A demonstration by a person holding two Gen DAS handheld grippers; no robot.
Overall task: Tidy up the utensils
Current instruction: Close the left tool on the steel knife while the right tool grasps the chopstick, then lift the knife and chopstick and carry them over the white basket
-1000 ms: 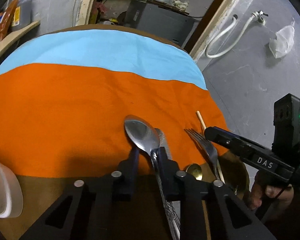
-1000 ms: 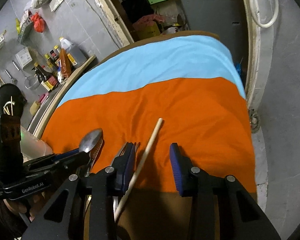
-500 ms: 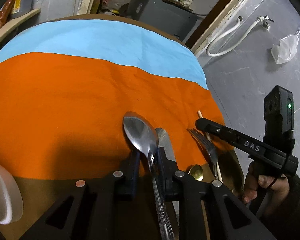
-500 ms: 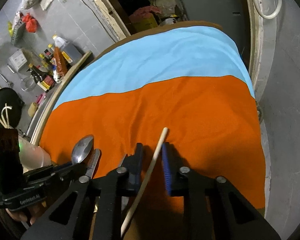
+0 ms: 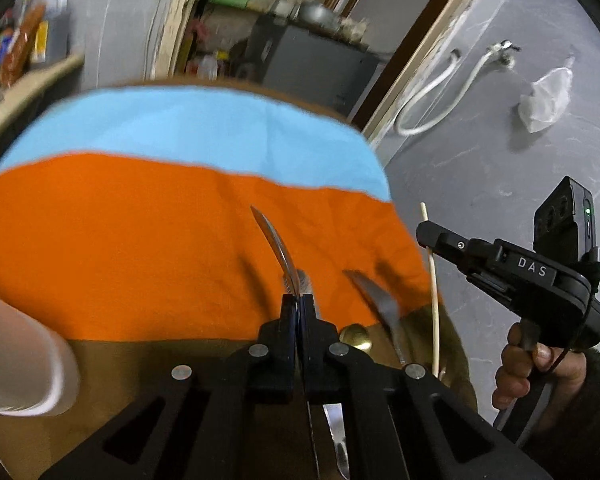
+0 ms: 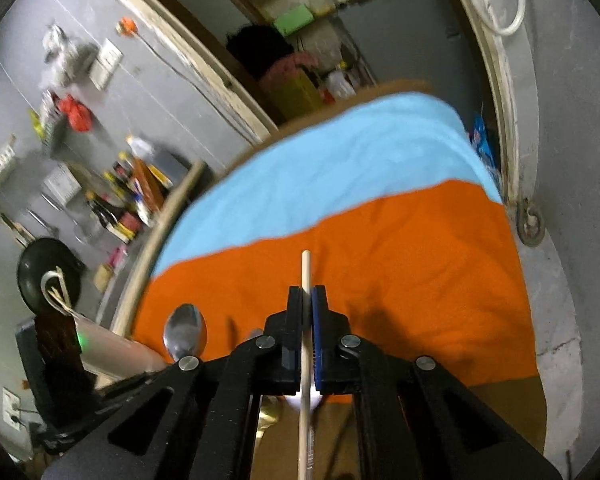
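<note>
The left gripper (image 5: 299,312), jaws just closed, pinches a metal spoon (image 5: 278,252) above the orange cloth (image 5: 140,240). The right gripper (image 6: 307,304), jaws also just closed, clamps a wooden chopstick (image 6: 305,268) over that cloth. A blurred utensil, probably a fork (image 5: 376,300), lies at the cloth's near edge.

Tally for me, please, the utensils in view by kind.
Spoons: 2, the steel spoon and the gold spoon
Fork: 1
Knife: 1
Wooden stick: 1
Total: 5
</note>
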